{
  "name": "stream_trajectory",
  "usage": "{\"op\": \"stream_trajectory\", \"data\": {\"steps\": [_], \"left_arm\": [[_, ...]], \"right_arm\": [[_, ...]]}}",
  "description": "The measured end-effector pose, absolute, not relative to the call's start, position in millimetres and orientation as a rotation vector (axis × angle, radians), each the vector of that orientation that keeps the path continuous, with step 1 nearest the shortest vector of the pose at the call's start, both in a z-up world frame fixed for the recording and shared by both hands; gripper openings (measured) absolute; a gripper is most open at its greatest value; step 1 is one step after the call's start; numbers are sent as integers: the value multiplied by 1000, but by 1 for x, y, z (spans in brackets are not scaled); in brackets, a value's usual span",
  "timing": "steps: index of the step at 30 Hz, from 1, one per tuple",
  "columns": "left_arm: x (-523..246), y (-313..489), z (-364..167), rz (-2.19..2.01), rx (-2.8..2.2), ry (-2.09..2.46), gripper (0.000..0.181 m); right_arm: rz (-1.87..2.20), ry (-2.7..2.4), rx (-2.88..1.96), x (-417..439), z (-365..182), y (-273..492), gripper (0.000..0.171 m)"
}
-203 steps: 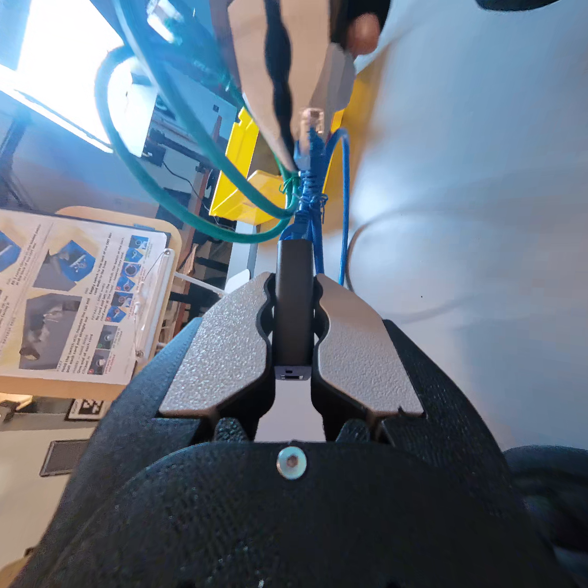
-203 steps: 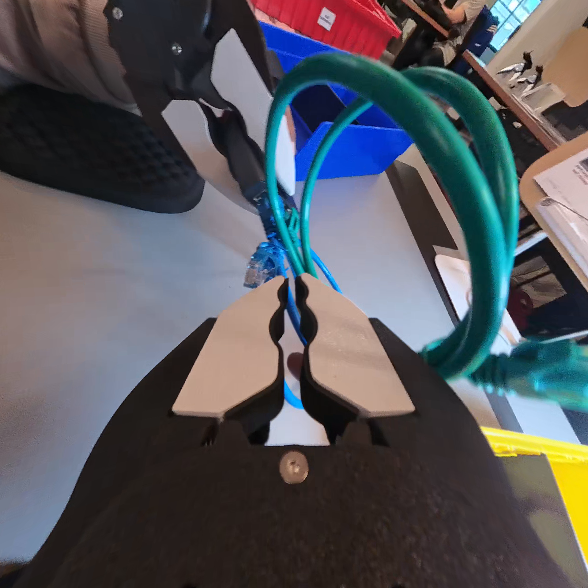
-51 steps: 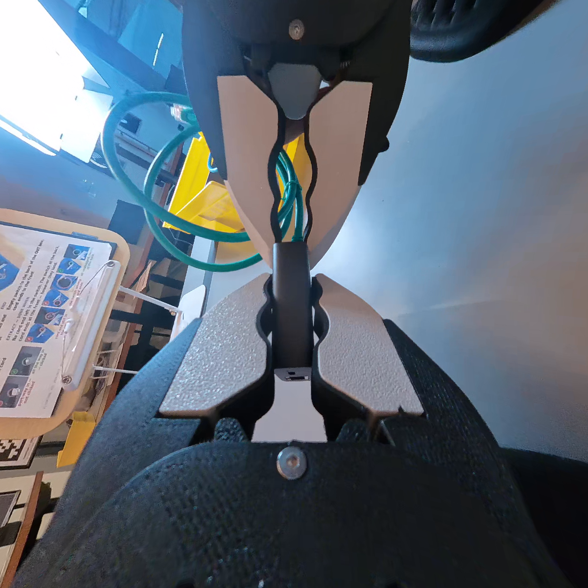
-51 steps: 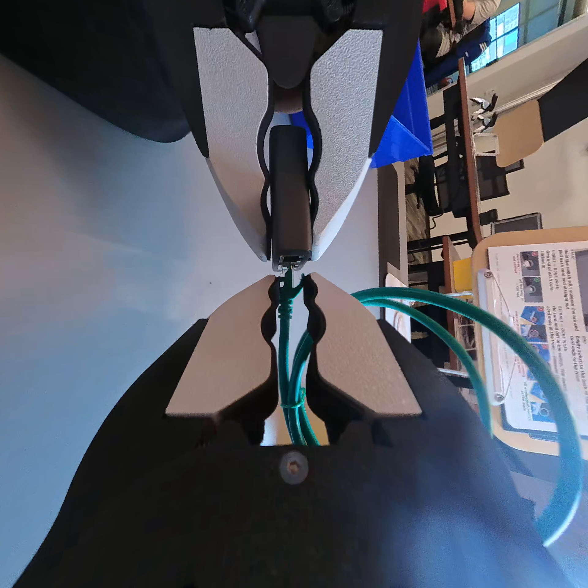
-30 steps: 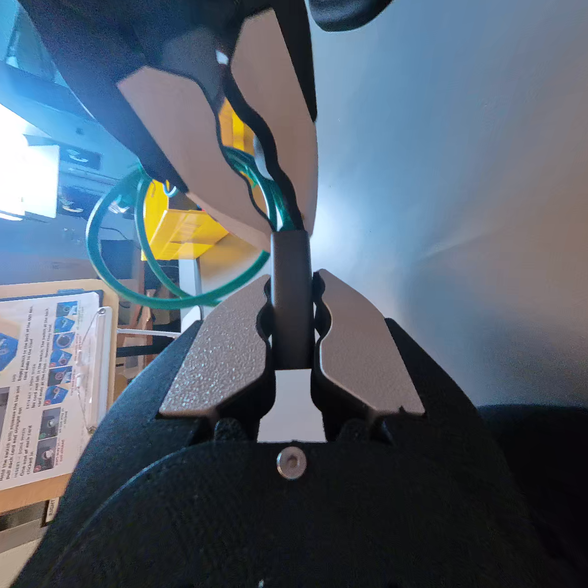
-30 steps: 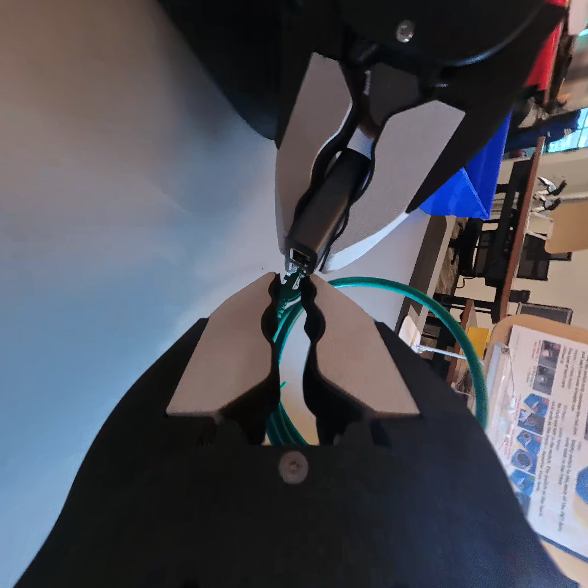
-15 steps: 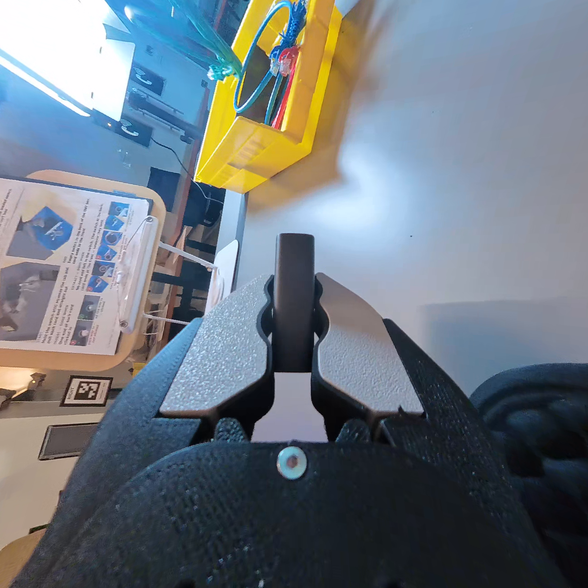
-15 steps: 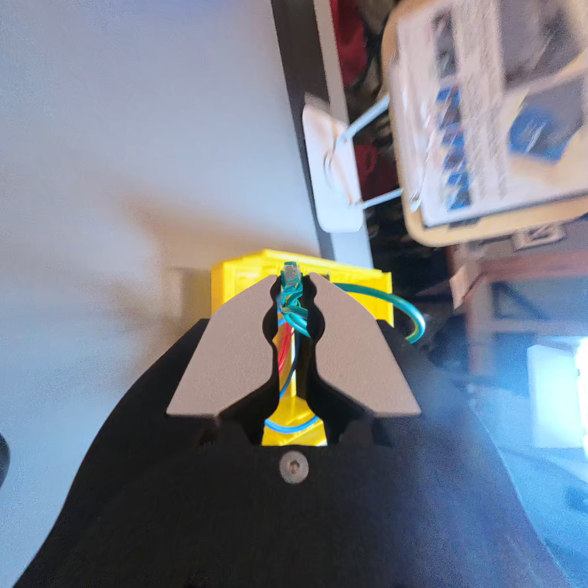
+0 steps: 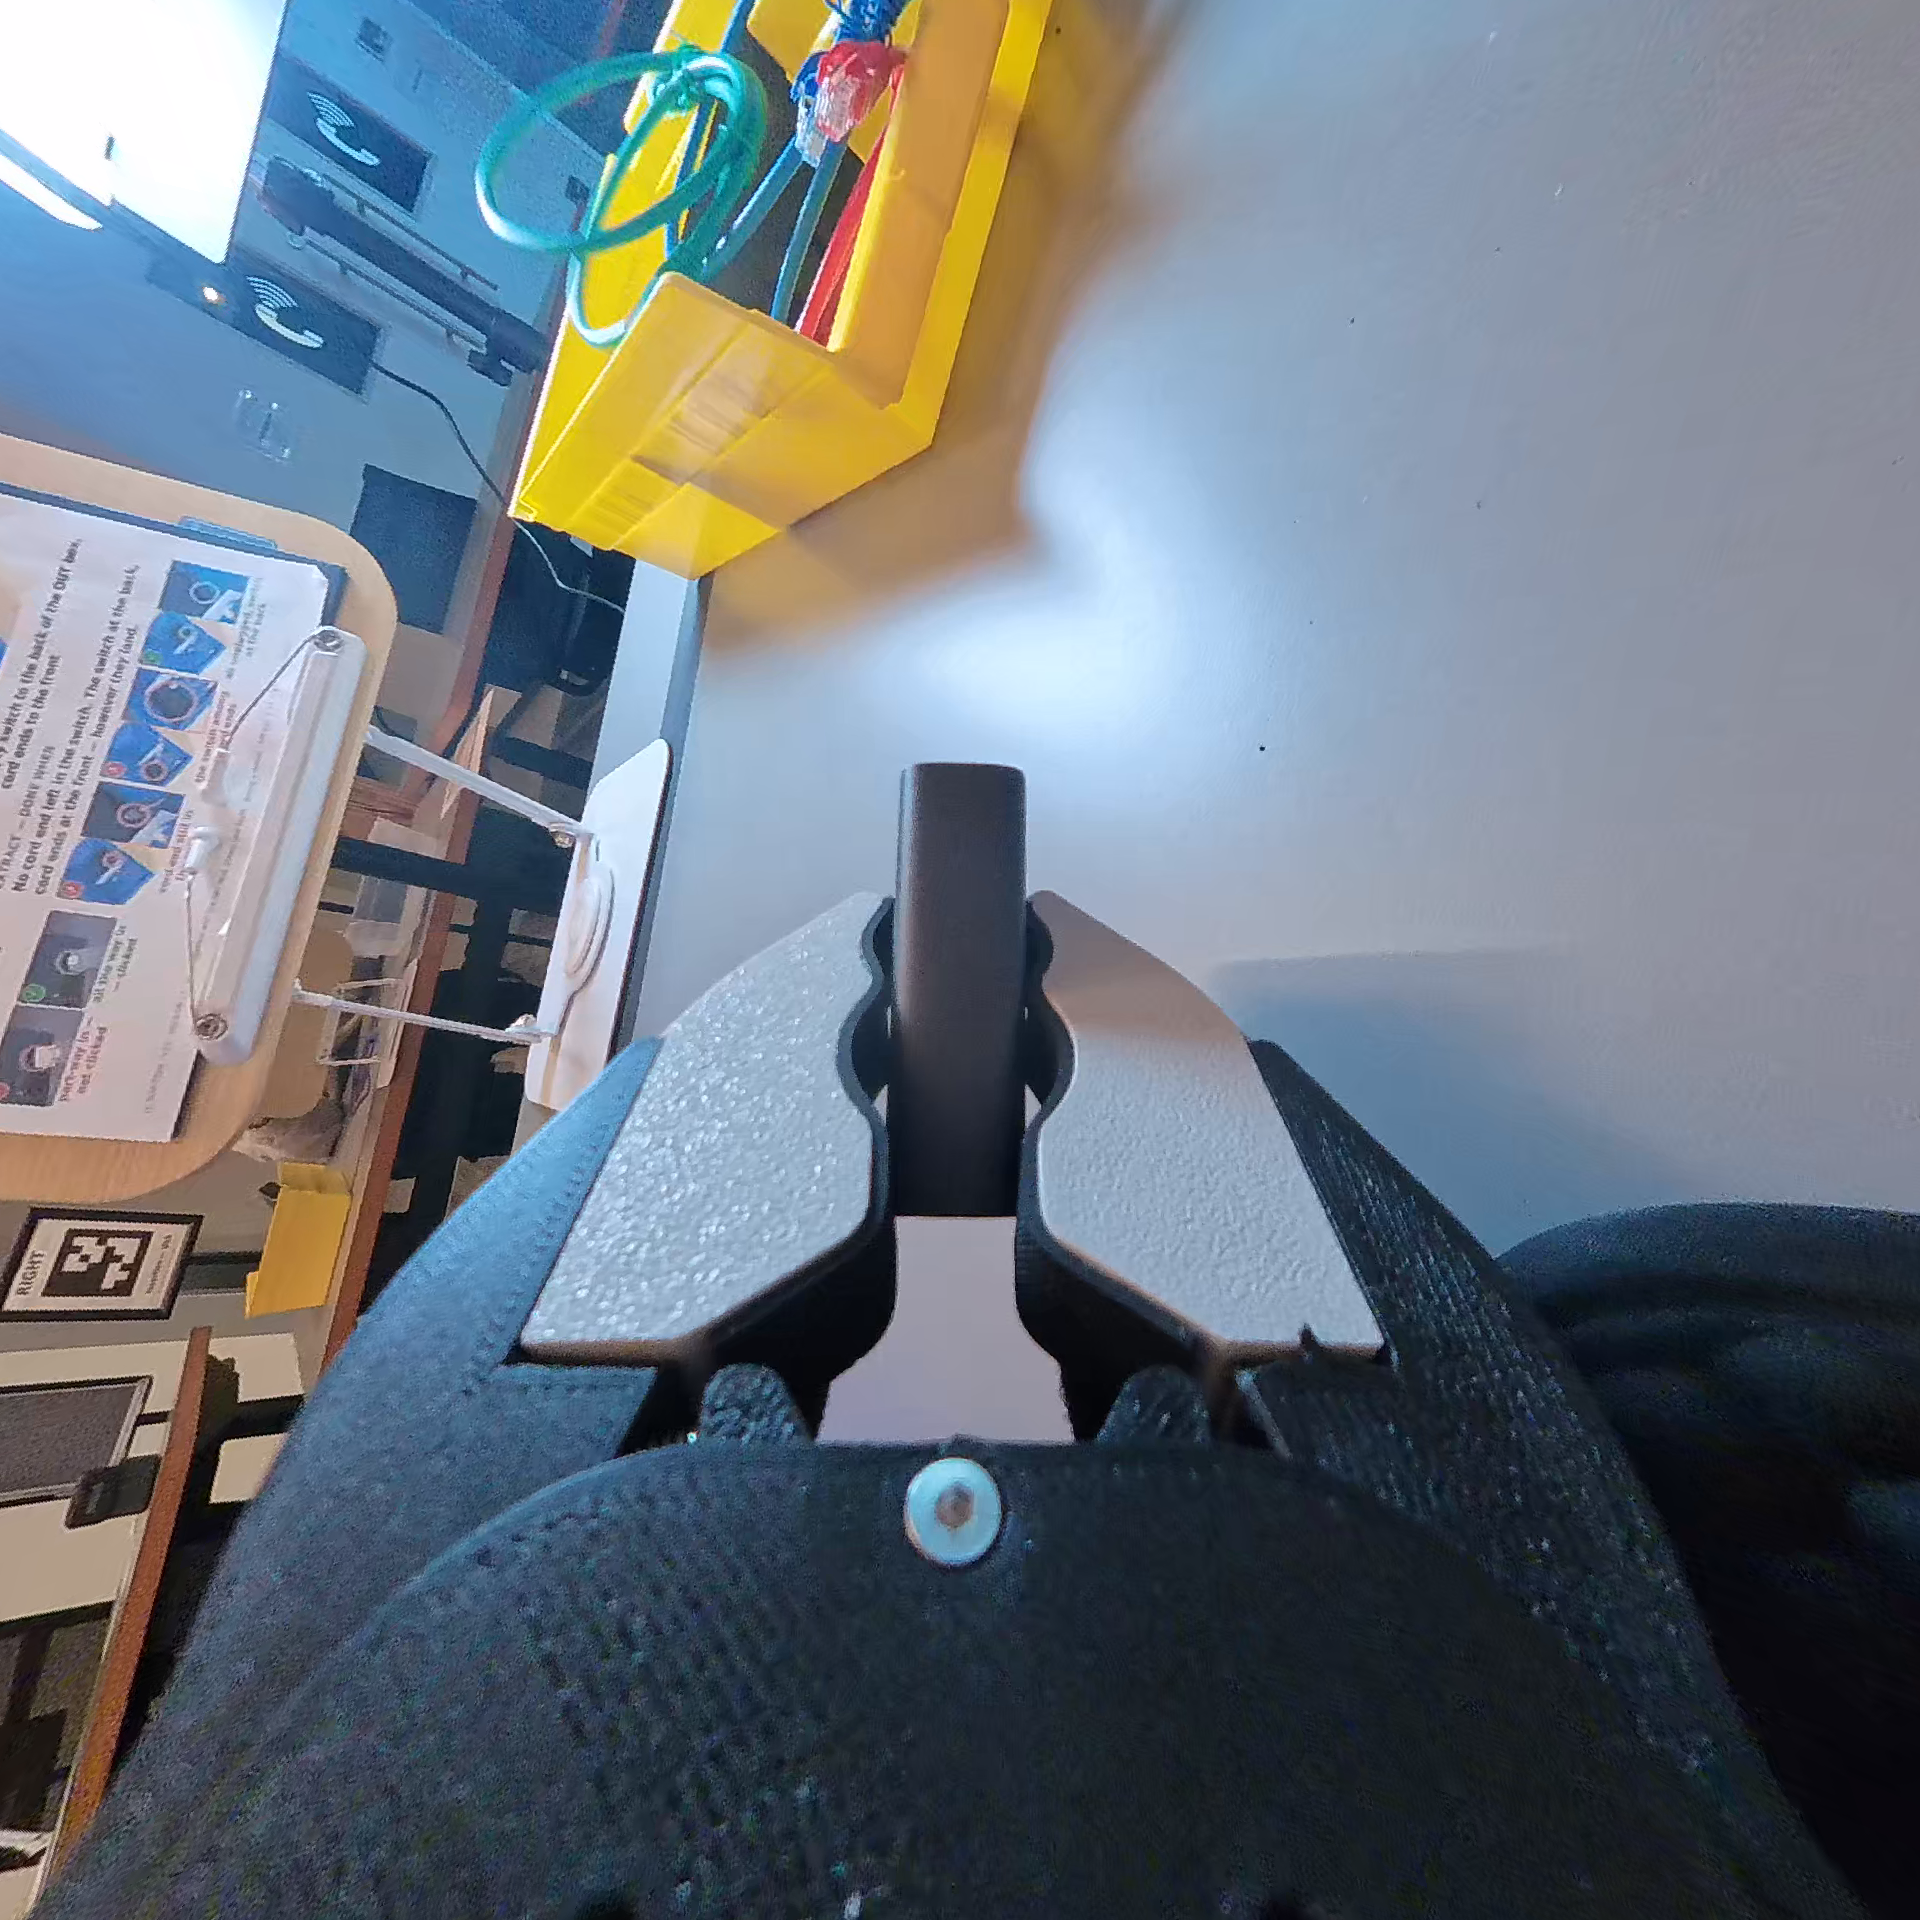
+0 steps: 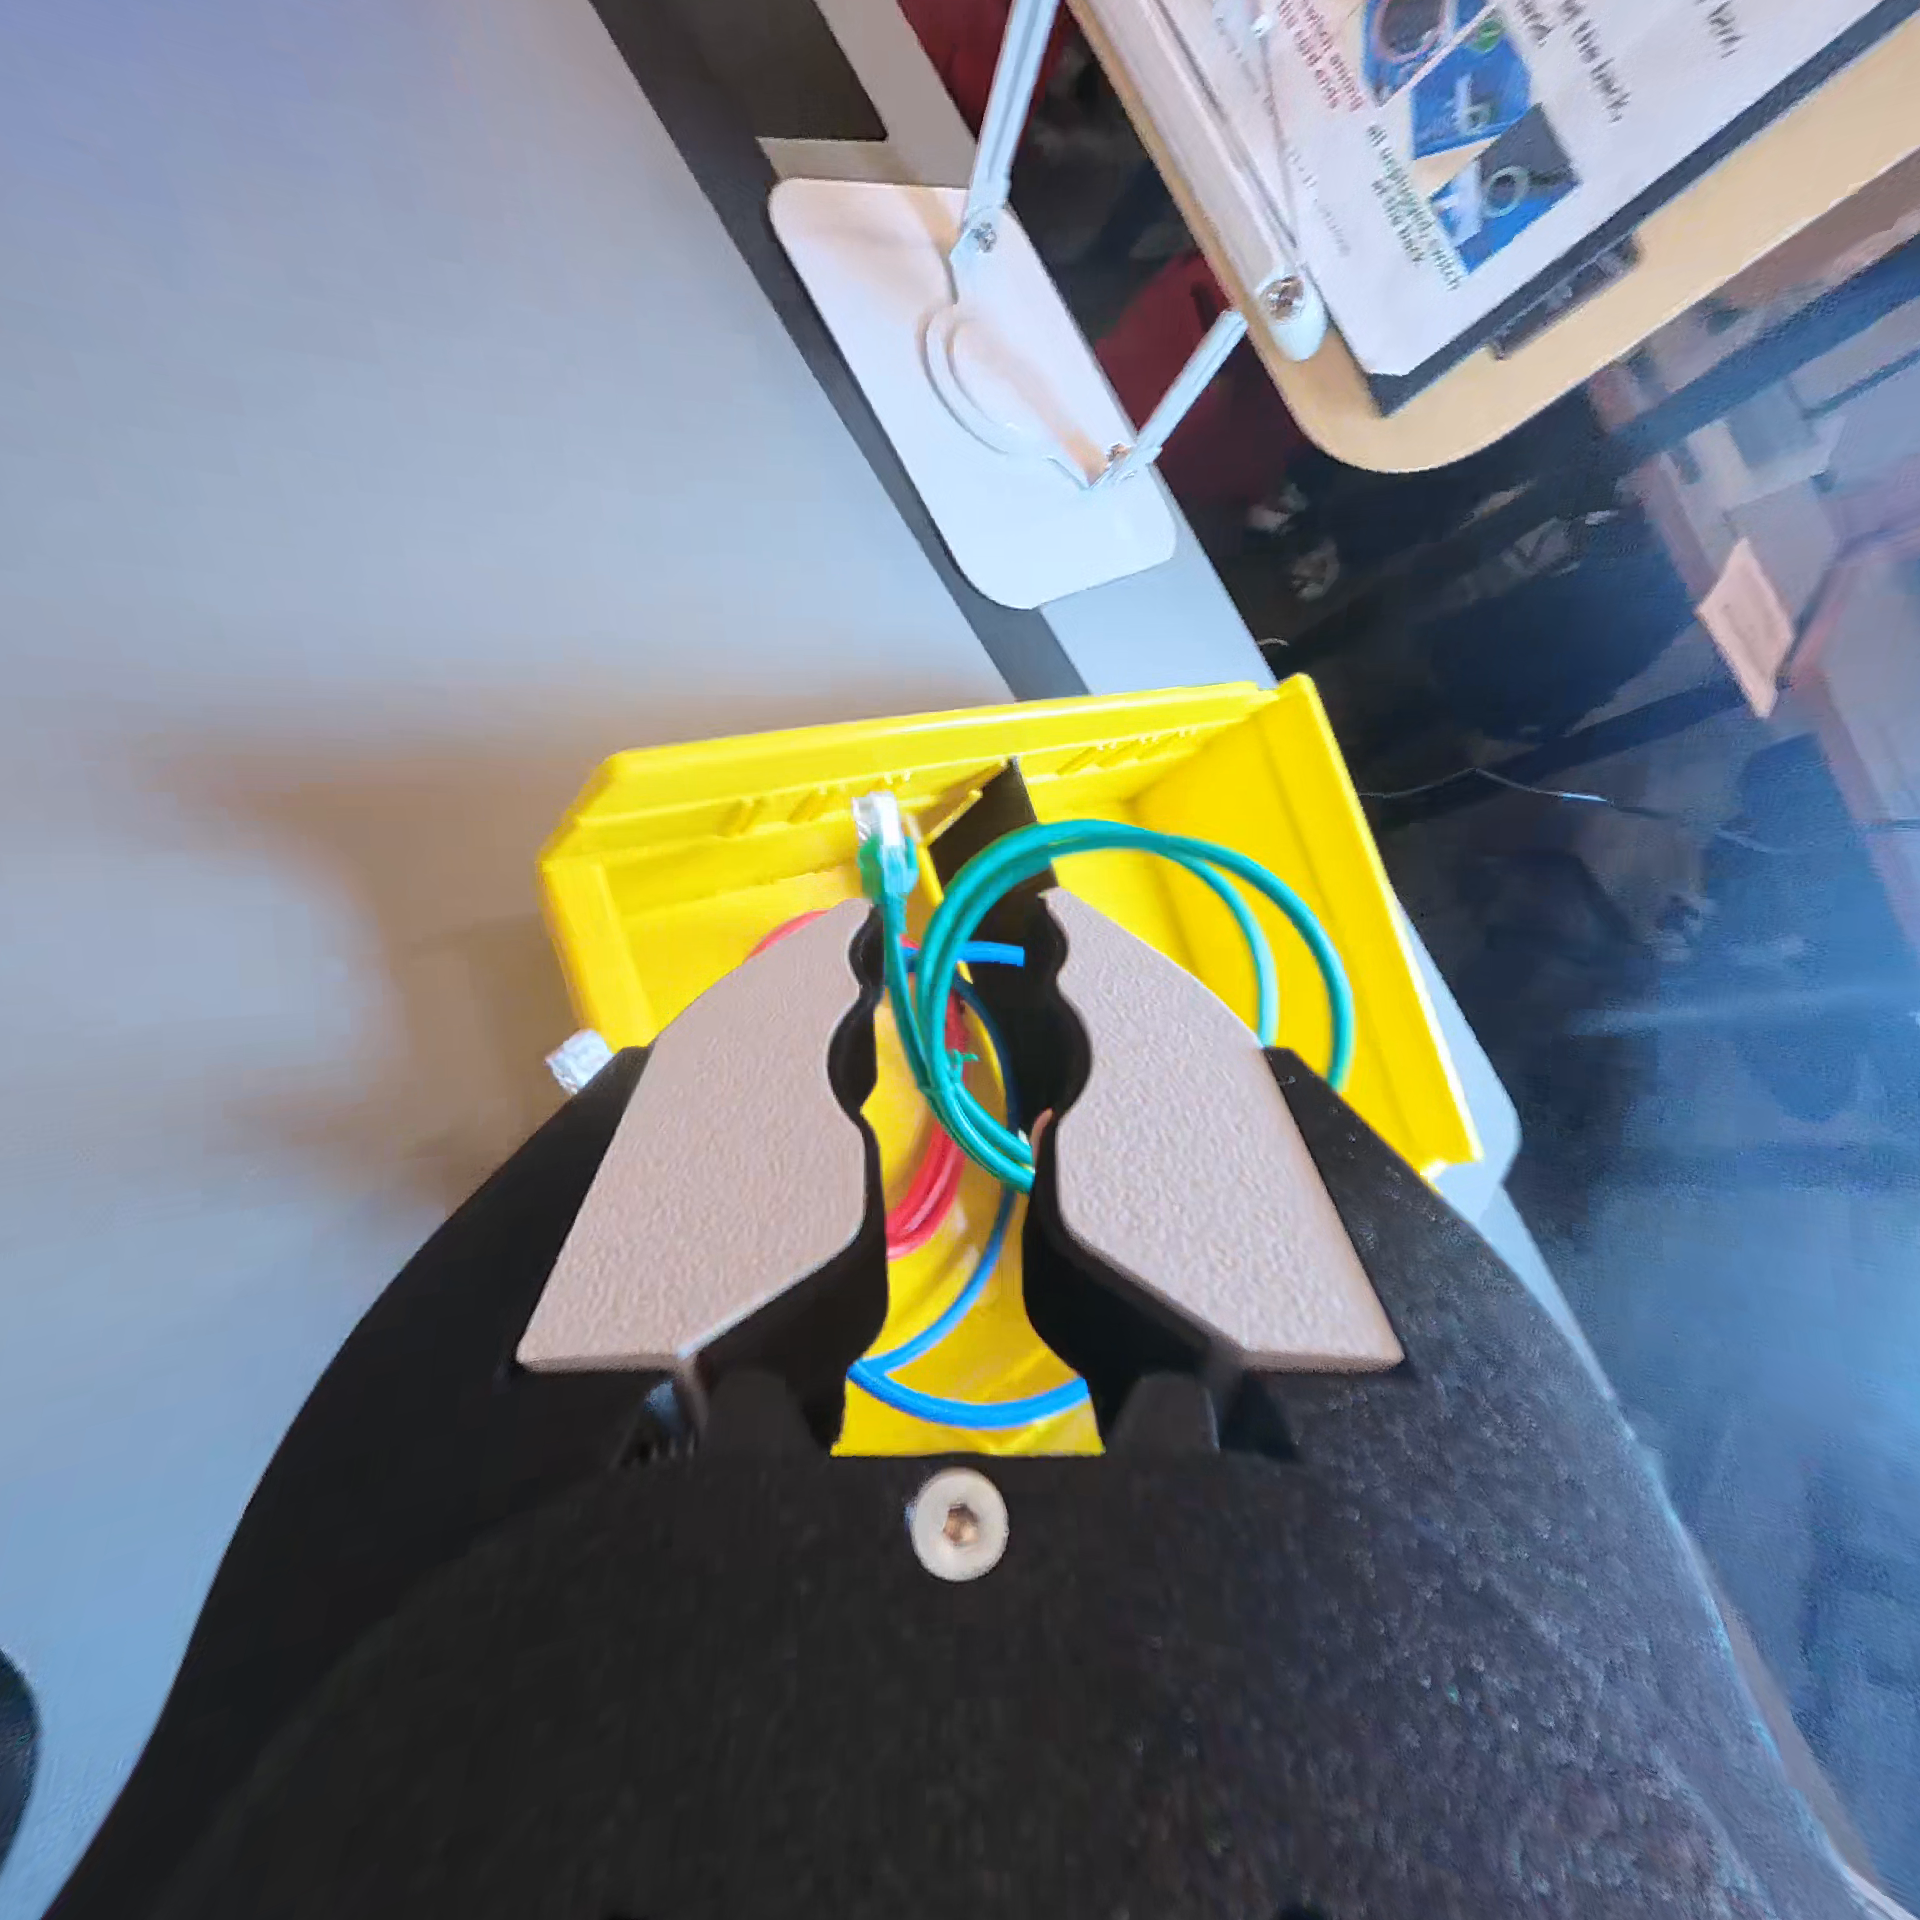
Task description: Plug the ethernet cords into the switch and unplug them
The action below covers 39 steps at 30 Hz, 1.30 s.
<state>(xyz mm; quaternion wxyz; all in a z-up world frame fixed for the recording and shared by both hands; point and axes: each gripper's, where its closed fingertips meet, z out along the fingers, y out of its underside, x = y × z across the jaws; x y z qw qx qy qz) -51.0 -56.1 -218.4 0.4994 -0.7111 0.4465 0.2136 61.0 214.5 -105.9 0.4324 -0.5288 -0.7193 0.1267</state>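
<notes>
- Pale grey matte surface (image 9: 1507, 416) under both views, dark edge running along one side, cluttered room beyond.
- Sits near that edge: yellow plastic open-top bin (image 9: 769, 416), holding blue and red cords, with the coiled green ethernet cord (image 10: 1039, 935) on top.
- Left gripper (image 9: 961, 904): fingers narrowed tight onto the slim dark rectangular switch (image 9: 961, 935), gripped at its sides so one end juts forward past the fingertips. Probably held that way to keep that end reachable; no ports visible from this angle.
- Right gripper (image 10: 961, 914): fingers moderately parted, clamping nothing. Green cord loops through the gap, clear plug pointing past the tips; looks just let go over the bin, so likely an unplug-and-return step.
- Stands just beside the bin on the surface edge: white flat base of a wire stand (image 10: 997, 395), carrying a wooden board with an illustrated sheet (image 9: 114, 810).
- Plenty of bare surface on the side away from the edge; tight only at the bin rim, the stand and the drop-off.
</notes>
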Motion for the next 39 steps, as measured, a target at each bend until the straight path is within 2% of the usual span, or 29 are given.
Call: {"op": "stream_trajectory", "data": {"steps": [1, 5, 8, 10, 11, 12, 15, 19, 22, 24, 25, 26, 28, 29, 32, 35, 39], "left_arm": [[-50, -56, -219, 510, -1723, 1081, 21], [-49, -56, -223, 514, -1737, 1094, 21], [-46, -55, -225, 506, -1742, 1104, 21], [-46, -55, -227, 506, -1748, 1110, 21], [-47, -56, -228, 509, -1751, 1112, 21], [-47, -56, -228, 511, -1753, 1113, 21], [-50, -57, -226, 507, -1755, 1103, 21], [-50, -55, -227, 485, -1761, 1101, 21], [-47, -57, -230, 490, -1761, 1122, 21], [-45, -58, -228, 496, -1754, 1123, 21], [-45, -58, -226, 495, -1751, 1119, 21], [-44, -58, -226, 491, -1750, 1116, 21], [-45, -57, -227, 486, -1758, 1116, 21], [-45, -57, -229, 487, -1762, 1120, 21], [-44, -57, -231, 487, -1766, 1127, 21], [-44, -57, -232, 484, -1770, 1128, 21], [-46, -58, -234, 487, -1781, 1129, 21]], "right_arm": [[277, -1780, -1321, 65, -103, 220, 26], [211, -1849, -1368, 77, -119, 231, 30], [-45, -1985, -1314, 79, -158, 252, 48], [-240, -2045, -1242, 77, -181, 269, 52], [-316, -2073, -1180, 75, -190, 275, 41], [-349, -2125, -1125, 74, -198, 275, 15], [-375, -2252, -1097, 85, -198, 265, 14], [-321, -2426, -1316, 125, -181, 238, 15], [-154, -2500, -1457, 137, -182, 216, 21], [27, -2531, -1481, 138, -177, 198, 4], [46, -2498, -1439, 133, -173, 199, 3], [7, -2438, -1392, 127, -168, 206, 7], [-132, -2385, -1376, 129, -167, 221, 29], [-146, -2368, -1371, 128, -167, 223, 29], [-30, -2320, -1343, 115, -166, 218, 20], [151, -2356, -1446, 101, -186, 201, 20], [96, -2362, -1495, 85, -209, 212, 10]]}}
